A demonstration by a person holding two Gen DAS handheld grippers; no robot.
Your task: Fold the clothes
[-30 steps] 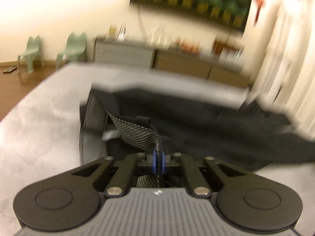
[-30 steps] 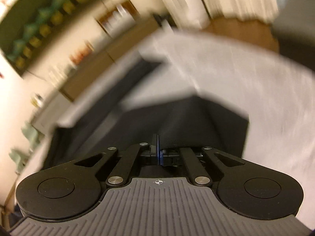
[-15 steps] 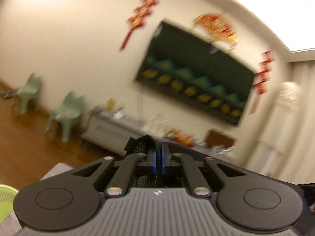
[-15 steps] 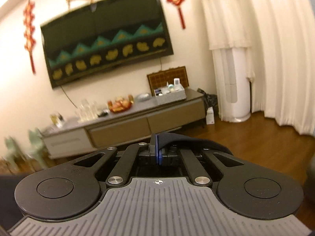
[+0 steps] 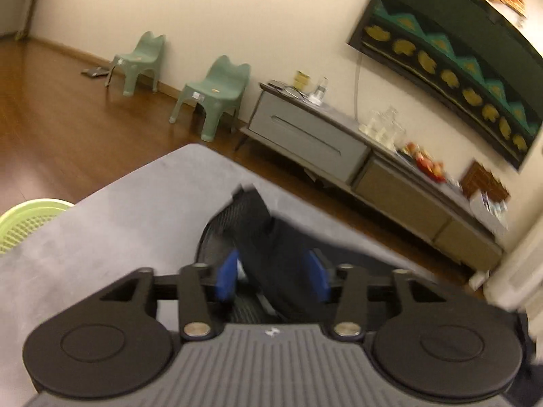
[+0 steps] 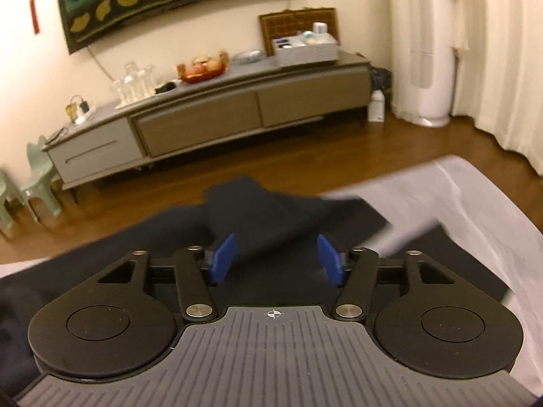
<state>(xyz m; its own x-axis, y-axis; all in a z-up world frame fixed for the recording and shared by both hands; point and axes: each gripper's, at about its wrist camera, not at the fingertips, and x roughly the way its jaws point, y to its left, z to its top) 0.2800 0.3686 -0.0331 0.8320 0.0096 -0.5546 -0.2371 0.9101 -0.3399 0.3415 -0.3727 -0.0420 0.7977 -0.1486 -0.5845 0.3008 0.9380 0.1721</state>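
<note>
I see my left gripper (image 5: 273, 276) and right gripper (image 6: 276, 259) both opening, blue pads apart, with the dark cloth (image 6: 271, 217) loose between them on the grey table (image 5: 112, 224).

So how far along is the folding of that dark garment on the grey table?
Done: a fold of the dark garment is carried toward the far edge of the table. In hand: left tongs and right tongs are opening, cloth loose between them. Left: later folds; the final shape isn't visible.
</note>
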